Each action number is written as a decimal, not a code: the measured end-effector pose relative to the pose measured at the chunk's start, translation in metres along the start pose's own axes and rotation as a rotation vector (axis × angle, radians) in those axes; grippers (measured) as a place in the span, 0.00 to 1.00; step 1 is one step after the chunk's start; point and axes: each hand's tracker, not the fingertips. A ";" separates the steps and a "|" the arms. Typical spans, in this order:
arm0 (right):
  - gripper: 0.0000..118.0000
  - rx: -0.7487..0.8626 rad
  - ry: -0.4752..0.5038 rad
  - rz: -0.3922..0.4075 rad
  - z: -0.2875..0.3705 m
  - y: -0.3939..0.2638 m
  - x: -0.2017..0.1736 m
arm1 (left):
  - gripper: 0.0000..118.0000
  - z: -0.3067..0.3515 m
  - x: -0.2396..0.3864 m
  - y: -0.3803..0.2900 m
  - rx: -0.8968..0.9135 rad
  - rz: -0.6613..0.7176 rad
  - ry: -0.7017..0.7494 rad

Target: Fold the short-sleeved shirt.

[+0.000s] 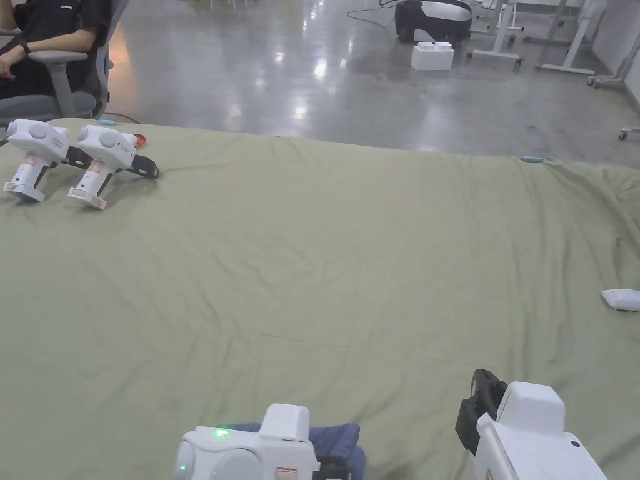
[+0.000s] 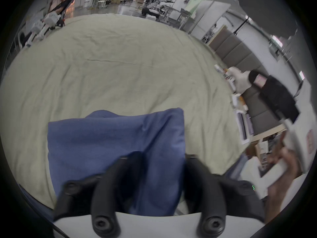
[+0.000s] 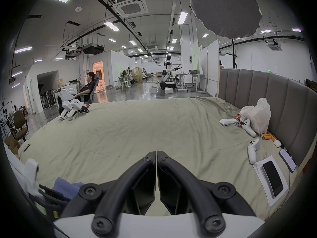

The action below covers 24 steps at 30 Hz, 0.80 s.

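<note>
Both grippers low: left gripper (image 2: 157, 166) spread wide over the crosswise folded shirt (image 2: 116, 149), right gripper (image 3: 156, 157) closed empty.

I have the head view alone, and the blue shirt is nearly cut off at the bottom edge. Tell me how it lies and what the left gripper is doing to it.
Observer: In the left gripper view, the blue shirt lies as a compact folded bundle on the green sheet.
Operator: Report the left jaws.
Observer: The left gripper has its jaws spread apart over the bundle, one jaw resting over the cloth and the other at its edge, not clamped on it.
Operator: Now the right jaws; I see the housing alone.
Observer: In the right gripper view, the right gripper has its jaws closed tip to tip with nothing between them, above bare sheet.
</note>
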 end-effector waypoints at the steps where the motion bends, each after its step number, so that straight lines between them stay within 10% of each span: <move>1: 0.00 0.000 -0.001 0.001 0.000 0.000 0.000 | 0.52 0.008 -0.004 0.001 0.029 0.007 -0.022; 5: 0.00 -0.009 0.005 -0.008 0.000 -0.001 0.000 | 0.67 0.046 -0.019 0.007 0.134 0.061 -0.067; 12: 0.00 -0.020 0.020 -0.011 -0.002 -0.005 -0.006 | 0.10 0.026 -0.034 0.002 0.062 0.055 0.022; 24: 0.00 -0.032 0.007 -0.001 -0.001 -0.007 -0.003 | 0.04 -0.050 -0.015 -0.038 -0.025 -0.037 -0.056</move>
